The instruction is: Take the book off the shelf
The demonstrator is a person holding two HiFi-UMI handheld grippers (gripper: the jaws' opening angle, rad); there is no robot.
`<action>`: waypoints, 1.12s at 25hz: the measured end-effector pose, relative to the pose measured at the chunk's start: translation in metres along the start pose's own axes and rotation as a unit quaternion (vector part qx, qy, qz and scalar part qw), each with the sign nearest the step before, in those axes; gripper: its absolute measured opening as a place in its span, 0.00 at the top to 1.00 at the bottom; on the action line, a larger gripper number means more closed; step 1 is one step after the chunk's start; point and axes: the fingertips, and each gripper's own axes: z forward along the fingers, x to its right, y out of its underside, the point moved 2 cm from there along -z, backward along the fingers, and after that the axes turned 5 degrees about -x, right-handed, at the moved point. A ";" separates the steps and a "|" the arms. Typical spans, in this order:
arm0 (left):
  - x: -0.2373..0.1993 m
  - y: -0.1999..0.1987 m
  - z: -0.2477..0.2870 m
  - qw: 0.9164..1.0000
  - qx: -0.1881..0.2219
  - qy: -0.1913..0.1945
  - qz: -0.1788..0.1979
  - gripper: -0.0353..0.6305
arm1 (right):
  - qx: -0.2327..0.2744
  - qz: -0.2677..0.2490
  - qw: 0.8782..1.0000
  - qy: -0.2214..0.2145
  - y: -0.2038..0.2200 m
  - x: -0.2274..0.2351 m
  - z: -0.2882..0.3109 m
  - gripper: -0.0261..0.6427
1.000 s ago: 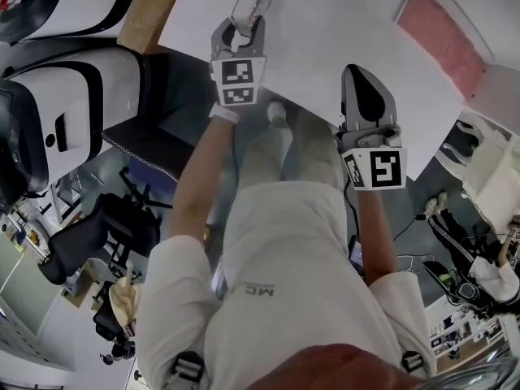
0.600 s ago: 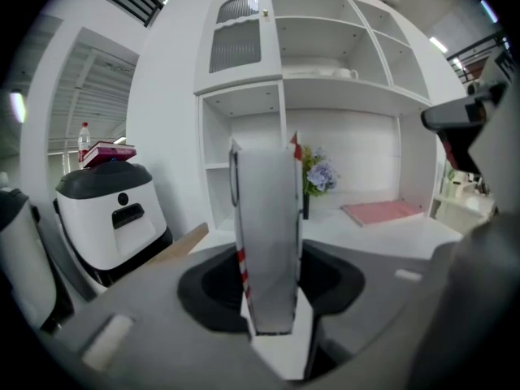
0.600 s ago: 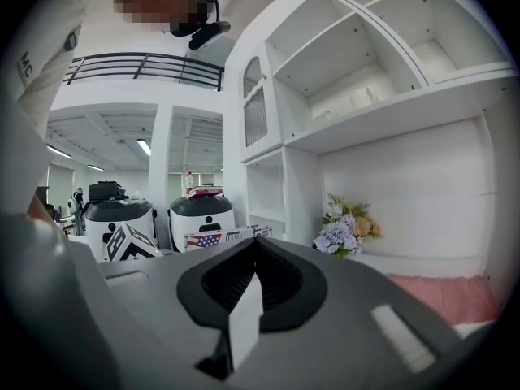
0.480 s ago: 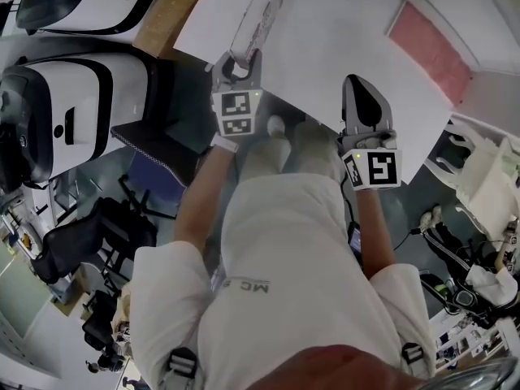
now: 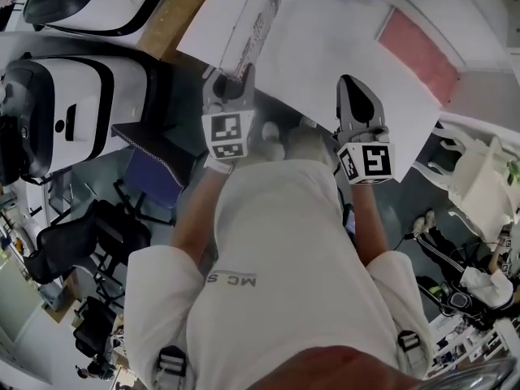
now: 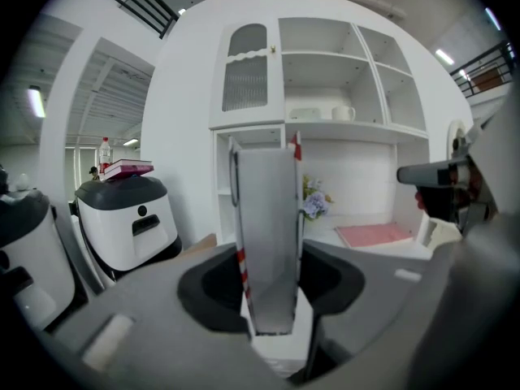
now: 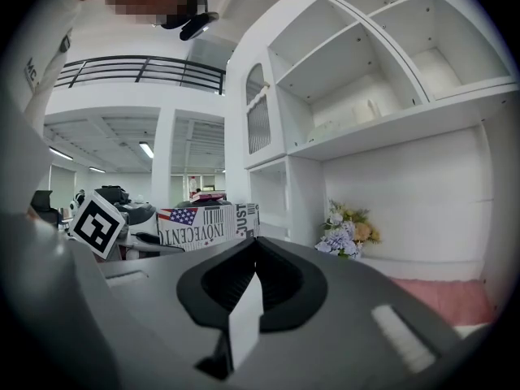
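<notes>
The left gripper [image 5: 230, 86] pinches the book [image 5: 253, 24] by its near end, its jaws pressed on both covers; the book stands on edge, reaching out over the near left part of the white tabletop [image 5: 333, 51], apart from the shelf unit [image 6: 325, 80] beyond; the right gripper [image 5: 358, 96], just right of it, has its jaws pressed together on nothing; a pink mat [image 5: 421, 45] lies far right on the tabletop.

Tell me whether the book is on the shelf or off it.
Off. The left tongs clamp the book edge-on, out in front of the white shelf unit, clear of its compartments.
</notes>
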 end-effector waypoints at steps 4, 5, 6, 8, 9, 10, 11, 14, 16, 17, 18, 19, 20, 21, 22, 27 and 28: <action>0.005 -0.012 -0.021 1.000 0.006 -0.003 0.004 0.70 | 0.005 0.002 1.000 -0.005 -0.009 -0.003 -0.009 0.96; 0.007 -0.014 -0.025 1.000 0.006 -0.002 0.003 0.70 | 0.005 0.004 1.000 -0.003 -0.012 -0.003 -0.013 0.96; 0.009 -0.015 -0.029 1.000 0.005 0.000 0.002 0.70 | 0.007 0.005 1.000 -0.002 -0.014 -0.003 -0.016 0.96; 0.013 -0.015 -0.034 1.000 0.001 0.004 0.001 0.70 | 0.012 0.006 1.000 0.001 -0.017 -0.003 -0.019 0.96; 0.014 -0.014 -0.037 1.000 -0.001 0.006 0.000 0.70 | 0.013 0.008 1.000 0.002 -0.018 -0.003 -0.020 0.96; 0.015 -0.014 -0.040 1.000 -0.003 0.006 -0.001 0.70 | 0.014 0.009 1.000 0.004 -0.019 -0.003 -0.021 0.96; 0.016 -0.014 -0.043 1.000 -0.005 0.007 -0.003 0.70 | 0.014 0.010 1.000 0.005 -0.020 -0.003 -0.022 0.96; 0.023 -0.019 -0.054 1.000 -0.009 0.010 -0.010 0.70 | 0.014 0.010 1.000 0.008 -0.022 -0.001 -0.029 0.96; 0.029 -0.023 -0.060 1.000 -0.009 0.013 -0.010 0.70 | 0.016 0.005 1.000 0.009 -0.023 0.000 -0.034 0.96; 0.031 -0.024 -0.063 1.000 -0.007 0.014 -0.008 0.70 | 0.016 0.005 1.000 0.010 -0.023 0.001 -0.035 0.96; 0.033 -0.026 -0.064 1.000 -0.004 0.015 -0.005 0.70 | 0.015 0.006 1.000 0.012 -0.022 0.001 -0.036 0.96; 0.035 -0.029 -0.065 1.000 -0.001 0.015 -0.001 0.70 | 0.015 0.008 1.000 0.014 -0.021 0.002 -0.037 0.96; 0.036 -0.030 -0.066 1.000 0.002 0.016 0.002 0.70 | 0.014 0.008 1.000 0.015 -0.020 0.002 -0.038 0.96; 0.036 -0.031 -0.067 1.000 0.003 0.016 0.003 0.70 | 0.013 0.008 1.000 0.016 -0.019 0.002 -0.038 0.96; 0.035 -0.032 -0.067 1.000 0.004 0.016 0.004 0.70 | 0.012 0.010 1.000 0.017 -0.019 0.001 -0.038 0.96; 0.033 -0.032 -0.071 1.000 0.006 0.015 -0.001 0.70 | 0.012 0.008 1.000 0.013 -0.017 -0.005 -0.038 0.96; 0.032 -0.031 -0.072 1.000 0.008 0.014 -0.002 0.70 | 0.012 0.006 1.000 0.012 -0.018 -0.007 -0.037 0.96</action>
